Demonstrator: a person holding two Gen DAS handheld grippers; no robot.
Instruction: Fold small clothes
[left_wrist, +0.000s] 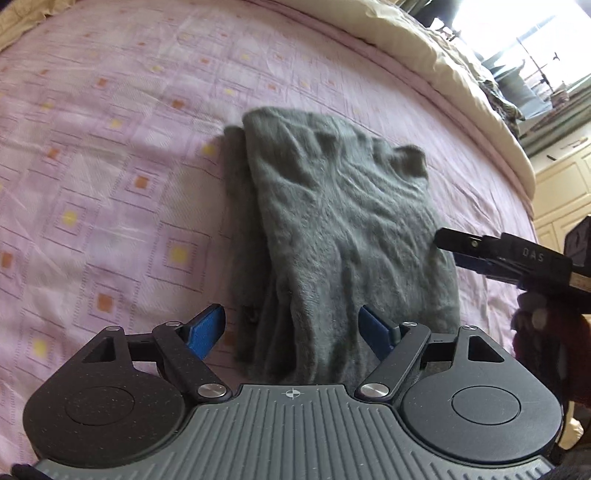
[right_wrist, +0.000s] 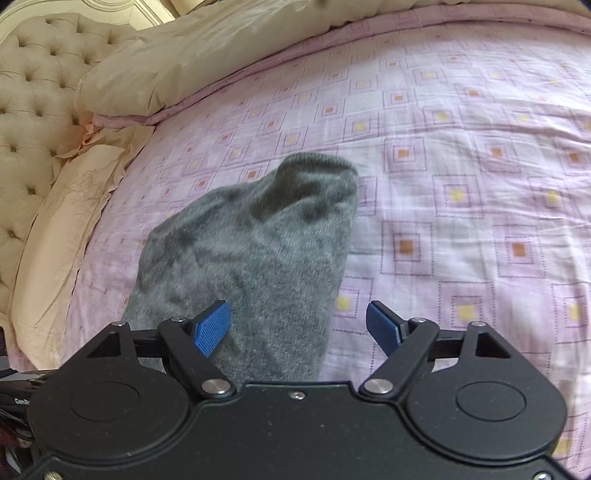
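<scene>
A grey fuzzy knit garment (left_wrist: 343, 229) lies folded in a long strip on the pink patterned bedsheet (left_wrist: 110, 166). My left gripper (left_wrist: 291, 328) is open just above its near end, blue pads on either side and nothing held. The right gripper's black finger (left_wrist: 498, 254) reaches in from the right, beside the garment's right edge. In the right wrist view the same grey garment (right_wrist: 251, 258) runs away from me, and my right gripper (right_wrist: 299, 328) is open over its near edge, empty.
A beige quilt (left_wrist: 443, 74) is bunched along the far side of the bed. A tufted beige headboard (right_wrist: 33, 92) and a cream pillow (right_wrist: 62, 236) lie to the left in the right wrist view. Cream cabinets (left_wrist: 561, 192) stand beyond the bed.
</scene>
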